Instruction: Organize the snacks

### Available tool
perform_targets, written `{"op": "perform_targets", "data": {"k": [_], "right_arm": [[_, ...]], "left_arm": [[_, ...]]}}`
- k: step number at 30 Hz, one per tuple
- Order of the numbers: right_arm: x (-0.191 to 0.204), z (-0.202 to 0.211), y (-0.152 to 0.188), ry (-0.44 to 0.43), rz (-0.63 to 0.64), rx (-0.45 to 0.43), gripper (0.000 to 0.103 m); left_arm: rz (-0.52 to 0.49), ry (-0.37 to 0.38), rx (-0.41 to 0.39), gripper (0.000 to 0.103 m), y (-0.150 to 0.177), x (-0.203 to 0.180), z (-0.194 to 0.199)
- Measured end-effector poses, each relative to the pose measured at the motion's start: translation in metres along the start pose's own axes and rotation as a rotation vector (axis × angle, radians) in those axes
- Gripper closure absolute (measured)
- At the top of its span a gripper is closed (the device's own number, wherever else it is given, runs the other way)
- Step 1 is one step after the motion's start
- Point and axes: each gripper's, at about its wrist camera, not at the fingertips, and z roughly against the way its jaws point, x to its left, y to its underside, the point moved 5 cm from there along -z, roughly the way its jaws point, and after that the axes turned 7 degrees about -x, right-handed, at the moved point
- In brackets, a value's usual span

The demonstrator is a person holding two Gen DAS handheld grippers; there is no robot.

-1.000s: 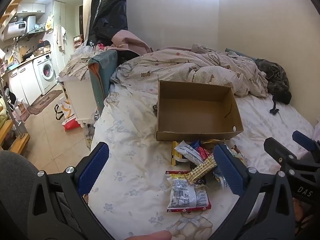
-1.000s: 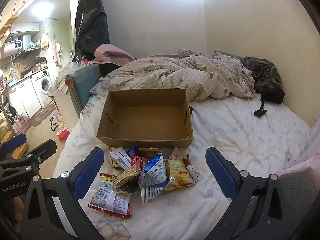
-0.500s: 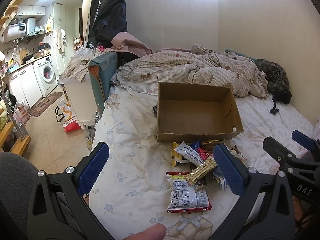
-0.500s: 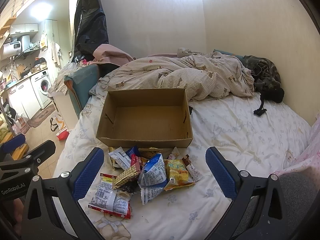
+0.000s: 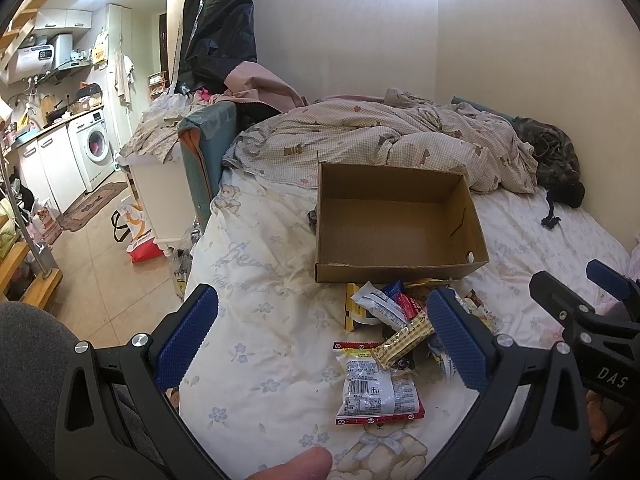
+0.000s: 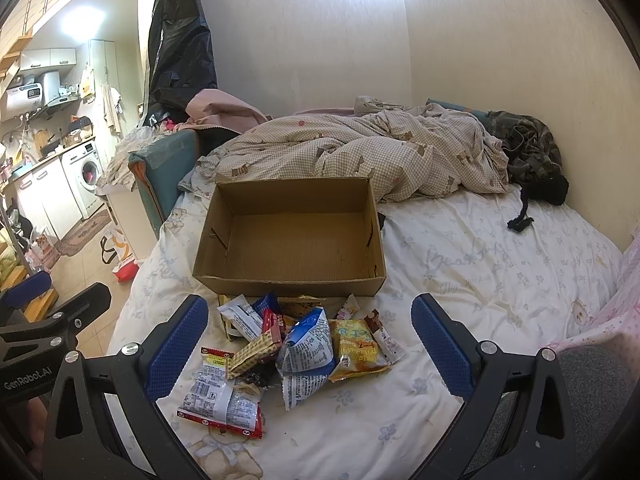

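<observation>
box: an open cardboard box [image 6: 290, 236] sits empty on the bed [image 6: 480, 264], mouth up, likely put there to take the snacks.
snack pile: the snacks [image 6: 296, 344] lie in a loose heap on the sheet just in front of the box's near wall, none inside it; closeness looks meant to keep each carry short.
nearest packet: a clear red-edged packet [image 5: 378, 388] lies at the heap's near edge, flat and apart enough to be an easy first pick, by my guess.
other packets: a blue-and-white bag [image 6: 308, 350] and a yellow bag [image 6: 356, 350] overlap in the middle.
left hand-held gripper [image 5: 320, 340]: spread wide, holding nothing, poised above the sheet left of the heap.
right hand-held gripper [image 6: 310, 344]: also spread wide and empty, framing the heap between its blue pads [image 6: 176, 346].
change from a second ago: almost none; both views and the heap match the earlier frames, so neither gripper has started down.
progress: sorting not yet begun.
</observation>
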Motion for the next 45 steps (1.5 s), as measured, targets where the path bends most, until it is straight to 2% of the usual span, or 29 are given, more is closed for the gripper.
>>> {"op": "perform_targets", "data": {"k": [45], "right_arm": [[-0.0048,-0.0021,0.0011,-0.008,-0.034,0.014,0.000]], "left_arm": [[-0.004,0.005,0.016,0.000,0.0093,-0.0028,-0.0032]]}}
